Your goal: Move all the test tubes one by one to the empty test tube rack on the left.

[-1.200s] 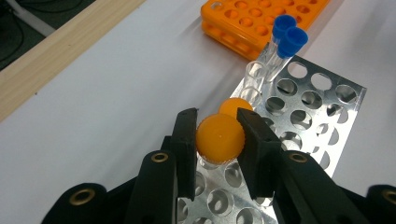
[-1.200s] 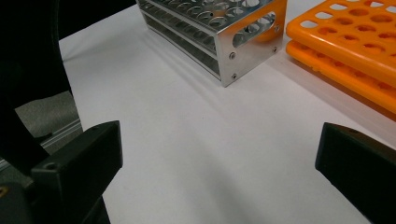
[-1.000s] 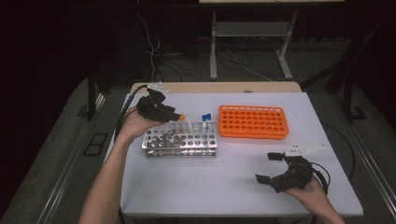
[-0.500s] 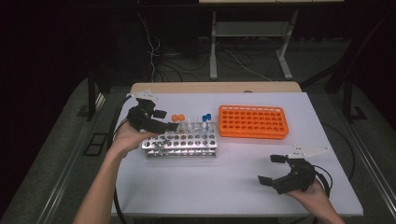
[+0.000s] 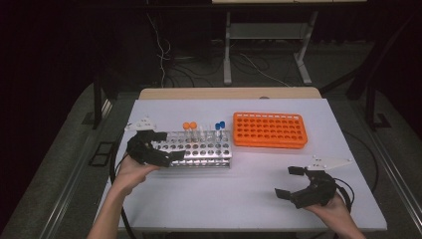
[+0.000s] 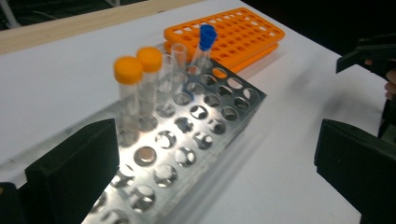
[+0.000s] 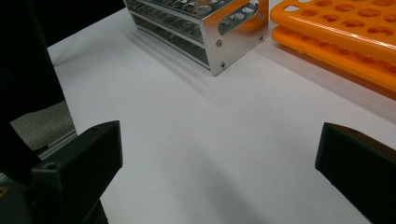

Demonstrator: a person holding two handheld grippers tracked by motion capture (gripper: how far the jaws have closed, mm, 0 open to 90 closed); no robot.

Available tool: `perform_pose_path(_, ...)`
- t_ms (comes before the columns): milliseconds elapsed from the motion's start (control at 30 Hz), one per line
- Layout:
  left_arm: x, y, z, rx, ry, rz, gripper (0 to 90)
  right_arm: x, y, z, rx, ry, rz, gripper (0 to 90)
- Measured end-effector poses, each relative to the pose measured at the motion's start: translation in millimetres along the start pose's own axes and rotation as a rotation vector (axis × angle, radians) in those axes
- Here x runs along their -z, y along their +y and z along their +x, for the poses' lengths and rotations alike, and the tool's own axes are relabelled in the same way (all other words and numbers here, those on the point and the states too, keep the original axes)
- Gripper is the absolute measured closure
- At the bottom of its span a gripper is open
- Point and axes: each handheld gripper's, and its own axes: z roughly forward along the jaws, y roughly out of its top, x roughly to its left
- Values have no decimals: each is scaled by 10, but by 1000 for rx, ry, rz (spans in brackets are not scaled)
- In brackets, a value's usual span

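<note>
Blurring tubes: orange-capped tubes (image 6: 137, 84) smear, contents unreadable.
Left claw (image 5: 161, 147): mine, just opening, wide, empty, at metal rack (image 5: 201, 149).
Right claw (image 5: 292, 181): wide, empty.

Orange plastic tube rack with rows of empty round holes (image 5: 268, 130), at 1 o'clock on the table, lying flat. White rectangular tabletop (image 5: 239, 199). Light wooden strip (image 5: 229, 93) along its 12 o'clock edge. Grey metal stand legs (image 5: 227, 55) on the dark floor at 12 o'clock beyond. Loose black cables (image 5: 161, 50) at 11 o'clock.
</note>
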Motion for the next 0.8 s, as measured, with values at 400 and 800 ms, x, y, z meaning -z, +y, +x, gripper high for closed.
perform_pose_path(400, -57, -448, -266, -10, -24, -38, 0, 1, -25, 5, -1, -1, -4, 3)
perform_pose_path(800, -147, -642, -376, -24, -23, -45, 0, -10, -42, 17, 0, 0, -4, 3)
